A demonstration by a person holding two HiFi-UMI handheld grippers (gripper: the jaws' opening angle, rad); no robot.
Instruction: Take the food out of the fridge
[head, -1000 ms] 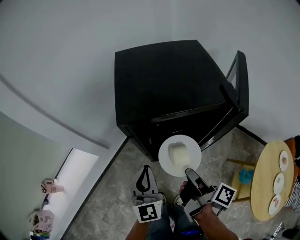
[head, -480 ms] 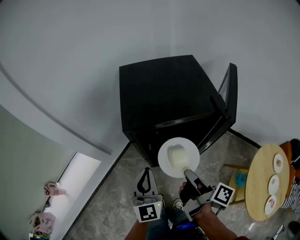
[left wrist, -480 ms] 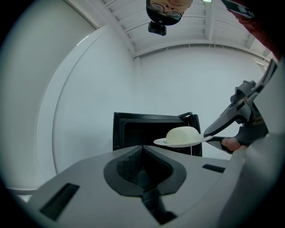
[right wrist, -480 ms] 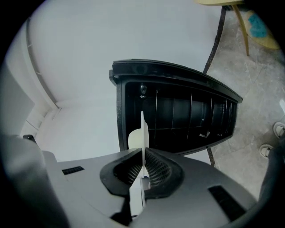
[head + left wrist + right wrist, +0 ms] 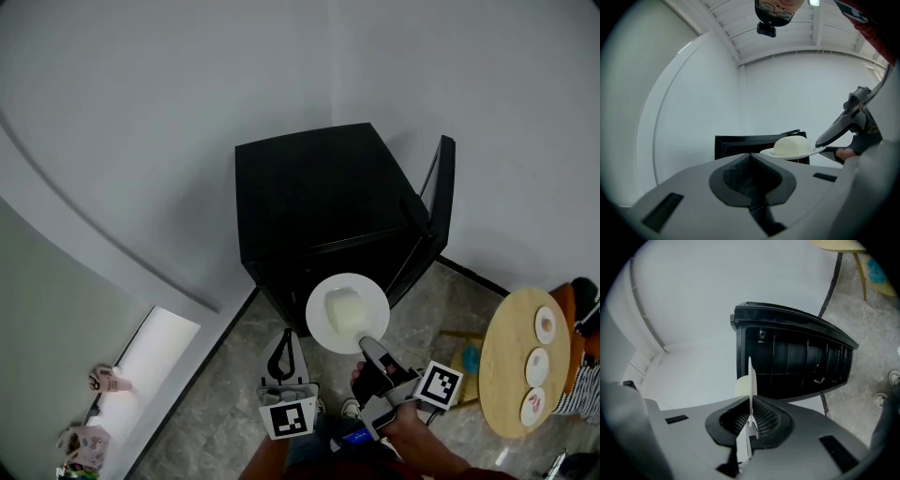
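A black mini fridge (image 5: 319, 192) stands against the white wall with its door (image 5: 441, 183) swung open to the right. In front of its opening hangs a white plate (image 5: 323, 330) carrying a pale rounded piece of food (image 5: 345, 306). My right gripper (image 5: 367, 343) is shut on the plate's near rim. The right gripper view has the plate (image 5: 751, 378) edge-on between the jaws, the food (image 5: 741, 386) to its left and the dark fridge interior (image 5: 797, 357) beyond. My left gripper (image 5: 289, 336) is beside it, shut and empty. Its view shows food (image 5: 790, 145) and fridge (image 5: 733, 143) ahead.
A round wooden table (image 5: 506, 375) with three small white dishes stands at the right, a blue object (image 5: 469, 359) beneath its edge. Pink items (image 5: 103, 378) lie at the lower left. The floor is grey stone; the person's shoes show below the grippers.
Both grippers have risen together, the plate of food still in the right one. The fridge now sits smaller and further off in the head view.
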